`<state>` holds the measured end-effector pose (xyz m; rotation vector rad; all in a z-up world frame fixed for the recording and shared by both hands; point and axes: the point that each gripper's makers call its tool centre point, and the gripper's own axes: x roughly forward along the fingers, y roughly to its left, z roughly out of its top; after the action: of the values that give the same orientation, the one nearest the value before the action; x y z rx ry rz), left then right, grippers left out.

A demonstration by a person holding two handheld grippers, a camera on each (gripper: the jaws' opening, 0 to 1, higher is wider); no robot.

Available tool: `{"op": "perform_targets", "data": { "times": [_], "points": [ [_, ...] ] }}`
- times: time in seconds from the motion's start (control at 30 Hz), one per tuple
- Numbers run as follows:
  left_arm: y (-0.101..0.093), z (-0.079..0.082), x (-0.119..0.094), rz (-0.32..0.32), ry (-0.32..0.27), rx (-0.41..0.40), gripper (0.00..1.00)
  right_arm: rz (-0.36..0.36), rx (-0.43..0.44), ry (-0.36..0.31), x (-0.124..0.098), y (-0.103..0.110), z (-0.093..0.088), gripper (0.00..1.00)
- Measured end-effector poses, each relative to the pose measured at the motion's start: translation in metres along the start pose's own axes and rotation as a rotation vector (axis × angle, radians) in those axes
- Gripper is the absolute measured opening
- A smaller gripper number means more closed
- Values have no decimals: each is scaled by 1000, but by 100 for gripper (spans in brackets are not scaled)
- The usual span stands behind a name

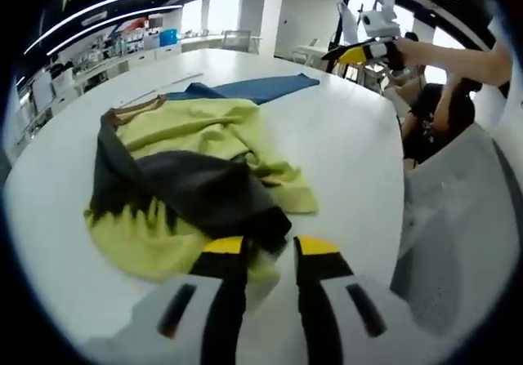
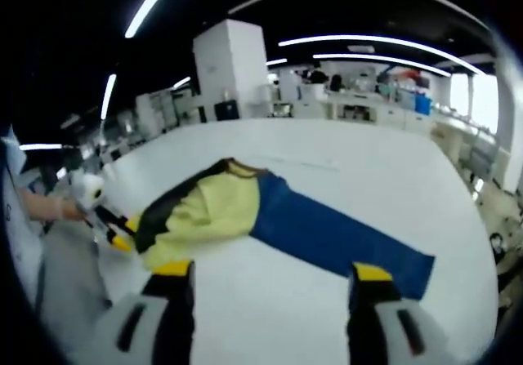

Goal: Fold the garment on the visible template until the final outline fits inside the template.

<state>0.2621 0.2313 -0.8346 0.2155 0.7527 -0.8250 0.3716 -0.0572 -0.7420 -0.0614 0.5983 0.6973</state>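
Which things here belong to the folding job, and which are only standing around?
Belong to the job:
- yellow and black garment
- blue template
- left hand-held gripper, jaws a little apart
- right hand-held gripper, jaws wide apart
- white table

Only standing around:
- white pillar
- shelves and benches at the back

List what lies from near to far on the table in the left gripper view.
Left gripper → yellow and black garment → blue cloth → far table edge.
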Motion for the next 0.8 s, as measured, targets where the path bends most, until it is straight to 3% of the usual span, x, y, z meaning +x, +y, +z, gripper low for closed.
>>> {"op": "perform_targets", "data": {
  "times": [0.43, 0.57, 0.8],
  "points": [
    [3, -4, 3, 46, 6, -18, 9, 5, 30, -12, 0, 5, 0, 73],
    [5, -2, 1, 55, -10, -43, 0, 8, 33, -13, -1, 8, 0, 73],
    [4, 5, -8, 49, -36, -86, 0, 3, 30, -8, -3, 12, -2, 72]
  ]
}}
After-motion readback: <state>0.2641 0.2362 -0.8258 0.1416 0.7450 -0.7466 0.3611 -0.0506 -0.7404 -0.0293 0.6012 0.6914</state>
